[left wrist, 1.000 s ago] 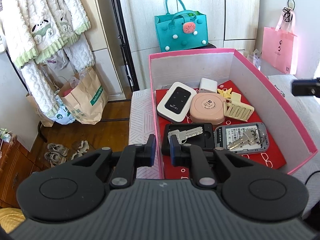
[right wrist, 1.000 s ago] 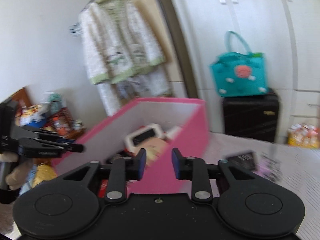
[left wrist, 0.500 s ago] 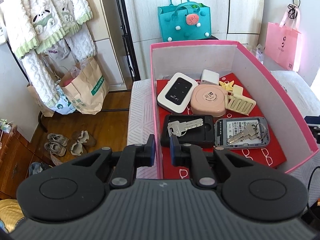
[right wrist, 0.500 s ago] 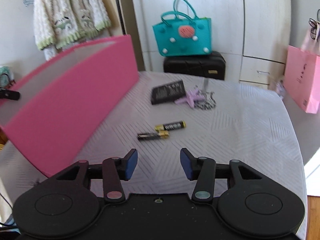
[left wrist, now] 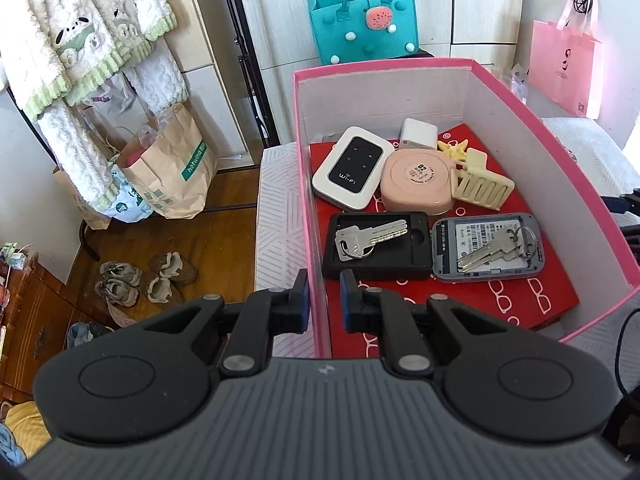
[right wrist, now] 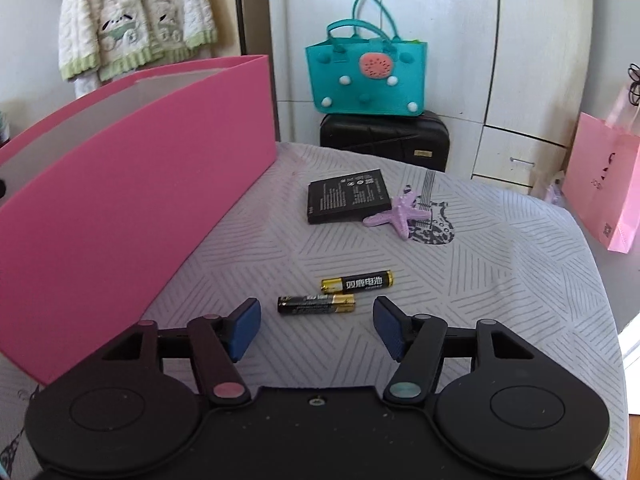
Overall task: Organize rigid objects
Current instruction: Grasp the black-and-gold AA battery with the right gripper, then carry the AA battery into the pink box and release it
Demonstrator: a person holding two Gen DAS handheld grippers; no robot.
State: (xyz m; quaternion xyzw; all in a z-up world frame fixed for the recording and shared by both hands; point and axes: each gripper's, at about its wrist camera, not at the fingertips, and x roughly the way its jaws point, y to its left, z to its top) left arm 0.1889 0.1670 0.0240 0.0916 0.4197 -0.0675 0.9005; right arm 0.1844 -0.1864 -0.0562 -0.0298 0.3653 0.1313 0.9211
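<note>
Patterned bed cover (right wrist: 460, 280) is seen under the right claw (right wrist: 316, 326), whose jaws have just been opening, nothing between them; two batteries (right wrist: 316, 304) lie just ahead. The pink box wall (left wrist: 316, 264) is clenched by the left claw (left wrist: 323, 300).

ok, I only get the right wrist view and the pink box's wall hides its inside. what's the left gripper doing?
Observer: The left gripper is shut on the pink box at its near wall, one finger inside and one outside.
Operator: Anything in the box?
Observer: Yes, a white WiFi router, a pink round case and a cream hair claw, among others.
Operator: Any keys?
Observer: Two sets: one lies in a black tray, the other on a grey device.
</note>
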